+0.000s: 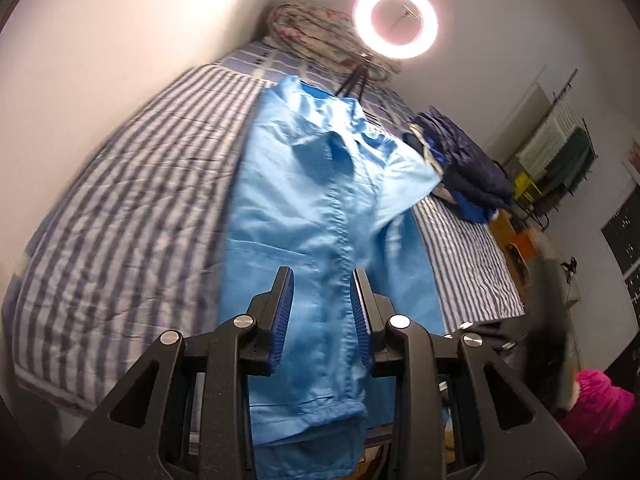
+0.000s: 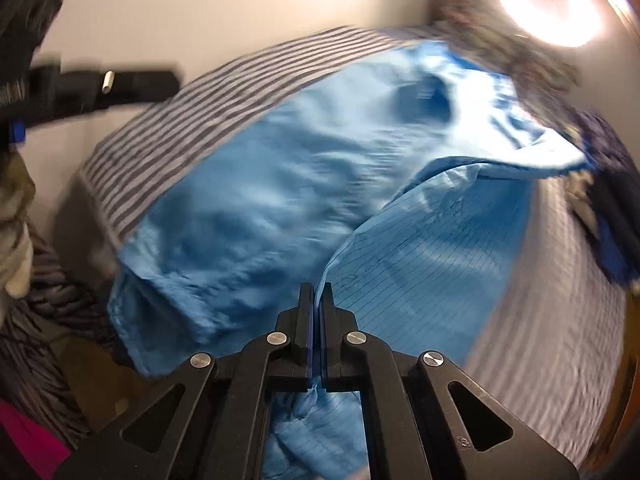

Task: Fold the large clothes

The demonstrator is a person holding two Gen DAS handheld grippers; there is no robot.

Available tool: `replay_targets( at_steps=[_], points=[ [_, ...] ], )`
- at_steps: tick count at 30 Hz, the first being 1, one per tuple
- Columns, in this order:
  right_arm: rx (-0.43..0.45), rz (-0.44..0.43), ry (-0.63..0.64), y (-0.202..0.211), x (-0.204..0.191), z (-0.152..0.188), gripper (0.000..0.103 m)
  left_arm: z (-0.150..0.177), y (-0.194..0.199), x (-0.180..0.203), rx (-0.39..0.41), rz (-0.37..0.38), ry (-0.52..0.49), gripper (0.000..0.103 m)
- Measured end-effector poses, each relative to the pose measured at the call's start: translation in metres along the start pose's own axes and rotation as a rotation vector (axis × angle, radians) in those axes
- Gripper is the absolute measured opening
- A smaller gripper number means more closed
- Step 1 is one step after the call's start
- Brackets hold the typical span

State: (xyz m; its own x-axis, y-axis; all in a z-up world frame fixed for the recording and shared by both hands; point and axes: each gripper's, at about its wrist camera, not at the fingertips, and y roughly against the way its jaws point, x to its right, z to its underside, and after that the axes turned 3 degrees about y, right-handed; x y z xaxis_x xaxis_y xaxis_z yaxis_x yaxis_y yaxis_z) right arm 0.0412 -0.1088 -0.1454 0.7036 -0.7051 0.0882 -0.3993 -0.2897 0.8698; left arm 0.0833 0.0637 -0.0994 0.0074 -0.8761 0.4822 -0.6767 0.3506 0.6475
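Left wrist view: light blue garment [image 1: 316, 208] lies lengthwise on the striped bed [image 1: 120, 216], long axis running straight away from the left gripper [image 1: 322, 280]. Gripper wide apart, holding nothing, hovering above the near hem, centre seam between its fingers. Dark blue clothes pile [image 1: 468, 168] beyond, right.

Right wrist view, blurred: right gripper [image 2: 316, 292] clamped on a lifted garment edge [image 2: 420, 224], fold rising ahead and right. Right gripper has the cloth; likely the fold carries leftward over the body.
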Motion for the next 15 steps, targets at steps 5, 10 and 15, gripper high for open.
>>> replay_targets(
  at_steps=[5,10,15],
  points=[
    [-0.097,-0.023,0.116,-0.045,-0.038,-0.006,0.001,0.0,0.006,-0.019,0.003,-0.021,0.03,0.028],
    [-0.111,-0.087,0.081,-0.044,-0.028,-0.006,0.004,-0.003,0.007,-0.024,-0.013,-0.029,0.02,0.028],
    [-0.055,-0.164,0.001,-0.007,-0.007,0.002,0.021,-0.015,0.001,-0.017,-0.04,-0.021,-0.015,0.028]
  ],
)
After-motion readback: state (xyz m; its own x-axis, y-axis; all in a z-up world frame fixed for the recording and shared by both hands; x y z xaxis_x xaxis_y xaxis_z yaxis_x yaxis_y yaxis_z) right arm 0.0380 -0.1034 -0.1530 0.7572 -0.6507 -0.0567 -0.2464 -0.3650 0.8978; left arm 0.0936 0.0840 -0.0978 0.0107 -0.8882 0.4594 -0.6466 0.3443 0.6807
